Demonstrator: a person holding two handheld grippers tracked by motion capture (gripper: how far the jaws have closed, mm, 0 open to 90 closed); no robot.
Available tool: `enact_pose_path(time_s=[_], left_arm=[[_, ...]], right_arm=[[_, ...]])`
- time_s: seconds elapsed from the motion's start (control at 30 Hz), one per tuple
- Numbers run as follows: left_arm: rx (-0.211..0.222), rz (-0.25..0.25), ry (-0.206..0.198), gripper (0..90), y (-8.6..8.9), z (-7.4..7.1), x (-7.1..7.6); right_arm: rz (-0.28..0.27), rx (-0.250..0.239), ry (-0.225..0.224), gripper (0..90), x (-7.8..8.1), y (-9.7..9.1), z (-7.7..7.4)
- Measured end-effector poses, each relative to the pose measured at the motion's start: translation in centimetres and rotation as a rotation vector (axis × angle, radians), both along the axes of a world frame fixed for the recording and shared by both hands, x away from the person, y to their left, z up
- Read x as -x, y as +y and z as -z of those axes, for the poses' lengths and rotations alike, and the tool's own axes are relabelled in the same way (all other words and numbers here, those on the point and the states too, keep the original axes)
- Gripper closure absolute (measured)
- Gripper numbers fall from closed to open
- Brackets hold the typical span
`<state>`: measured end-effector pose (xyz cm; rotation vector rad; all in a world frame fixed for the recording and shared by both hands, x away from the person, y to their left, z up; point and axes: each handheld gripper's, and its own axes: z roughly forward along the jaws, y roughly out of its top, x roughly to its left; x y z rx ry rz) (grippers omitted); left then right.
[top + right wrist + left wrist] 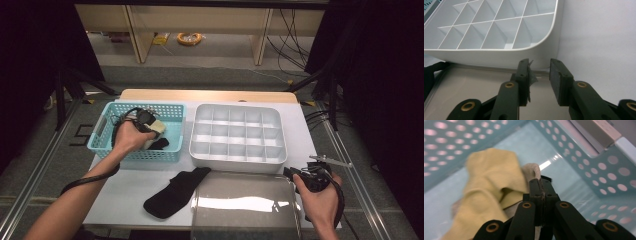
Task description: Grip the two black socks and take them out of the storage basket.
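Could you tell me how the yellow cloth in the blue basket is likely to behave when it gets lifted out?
The yellow cloth lies crumpled in soft folds, so it will probably hang limp and drape. It looks thin, so likely light. Its folds overlap a beige cloth in the blue basket, which might drag along.

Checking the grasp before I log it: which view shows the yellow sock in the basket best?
The left gripper view: the yellow sock lies crumpled beside the shut left gripper. In the high view the hand hides most of it.

Black tongs (540,185) closed together, yellow cloth (490,182) just beside them, inside a perforated teal basket (604,167)
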<state>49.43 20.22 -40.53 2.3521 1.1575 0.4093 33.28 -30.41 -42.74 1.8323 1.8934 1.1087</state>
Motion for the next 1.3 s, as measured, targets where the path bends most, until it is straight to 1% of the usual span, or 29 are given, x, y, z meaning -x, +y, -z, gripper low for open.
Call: enact_pose_path(time_s=[0.1,0.17,0.2,0.23,0.27,0.4,0.43,0.5,0.53,0.57,0.6,0.63,0.67,0.7,0.73,0.77,0.8,0.83,0.87,0.9,0.93,1.0,1.03,1.1,1.13,1.17,1.2,1.27,1.3], left_arm=[[-0.004,-0.046,-0.028,89.0,2.0,-1.1,0.2],[-0.014,-0.078,-0.031,89.0,3.4,-1.6,0.3],[-0.016,-0.103,-0.036,89.0,4.3,-1.7,0.3],[-0.017,-0.111,-0.036,89.0,4.7,-1.7,0.2],[-0.021,-0.135,-0.032,89.1,5.6,-1.7,0.2],[-0.053,-0.200,-0.006,89.0,8.0,-1.0,0.1],[-0.052,-0.215,0.001,89.0,8.5,-0.7,0.0],[-0.063,-0.230,0.014,89.0,9.2,-0.3,-0.1],[-0.063,-0.246,0.020,89.0,9.5,0.0,-0.2],[-0.072,-0.256,0.028,89.0,9.9,0.4,-0.3],[-0.077,-0.263,0.032,89.0,10.0,0.5,-0.3],[-0.085,-0.272,0.035,89.0,10.2,0.8,-0.4],[-0.095,-0.278,0.040,88.9,10.4,0.9,-0.5],[-0.092,-0.282,0.039,88.8,10.5,1.1,-0.5],[-0.092,-0.280,0.037,88.5,10.5,1.1,-0.5],[-0.087,-0.276,0.028,88.2,10.4,1.1,-0.5],[-0.082,-0.270,0.018,86.8,10.3,1.0,-0.4],[-0.077,-0.251,0.000,82.9,10.1,0.7,-0.3],[-0.054,-0.248,-0.017,77.1,9.7,0.5,-0.2],[-0.035,-0.242,-0.030,73.7,9.4,0.3,-0.1],[-0.026,-0.219,-0.039,70.8,9.1,0.0,0.0],[0.019,-0.189,-0.057,66.2,8.1,-0.3,0.1],[0.040,-0.166,-0.053,65.2,7.4,-0.4,0.2],[0.066,-0.134,-0.065,63.9,6.3,-0.3,0.2],[0.064,-0.108,-0.039,63.2,5.7,-0.3,0.2],[0.066,-0.096,-0.025,62.2,5.1,-0.2,0.2],[0.061,-0.080,-0.021,61.7,4.5,0.0,0.1],[0.054,-0.055,-0.005,60.4,3.7,0.4,-0.1],[0.052,-0.043,0.017,59.9,3.5,0.5,-0.2]], right_arm=[[-0.002,0.001,-0.003,70.3,0.0,0.1,0.0],[-0.011,-0.019,0.005,70.3,0.0,0.1,-0.2],[0.007,-0.009,0.011,70.3,0.0,0.3,-0.1],[0.029,-0.026,0.027,70.3,0.1,0.6,-0.2],[0.027,-0.025,0.023,70.3,0.1,0.6,-0.2],[0.032,-0.023,0.020,70.3,0.1,0.7,-0.2],[0.032,-0.022,0.020,70.4,0.1,0.7,-0.2],[0.028,-0.027,0.024,70.4,0.1,0.7,-0.2],[0.027,-0.021,0.022,70.4,0.1,0.7,-0.1],[0.006,0.023,0.018,70.4,0.1,0.4,-0.2],[-0.002,-0.006,0.014,70.4,0.1,0.4,-0.2],[-0.004,-0.007,0.013,70.4,0.1,0.4,-0.3],[0.031,-0.021,0.022,70.4,0.1,0.7,-0.2],[0.033,-0.021,0.022,70.3,0.1,0.7,-0.2],[0.033,-0.027,0.027,70.3,0.1,0.7,-0.1],[0.013,0.013,0.005,70.2,0.1,0.4,-0.1],[0.011,0.011,0.006,70.2,0.1,0.4,-0.1],[0.012,0.011,0.006,70.1,0.1,0.4,-0.1],[0.012,0.010,0.006,70.1,0.1,0.4,-0.1],[0.009,0.010,0.008,70.1,0.1,0.4,-0.1],[0.028,-0.024,0.025,70.1,0.1,0.6,-0.1],[0.023,-0.014,0.018,70.1,0.1,0.6,-0.2],[0.005,0.002,0.008,70.0,0.0,0.5,-0.2],[0.008,0.005,0.008,70.0,0.0,0.5,-0.2],[0.008,0.006,0.007,70.0,0.0,0.5,-0.2],[0.009,0.021,-0.002,70.0,0.1,0.4,-0.2],[0.018,-0.029,0.018,70.0,0.2,0.5,-0.3],[0.009,-0.016,0.002,69.9,0.1,0.3,-0.2],[0.007,-0.005,0.012,69.9,0.1,0.3,-0.3]])
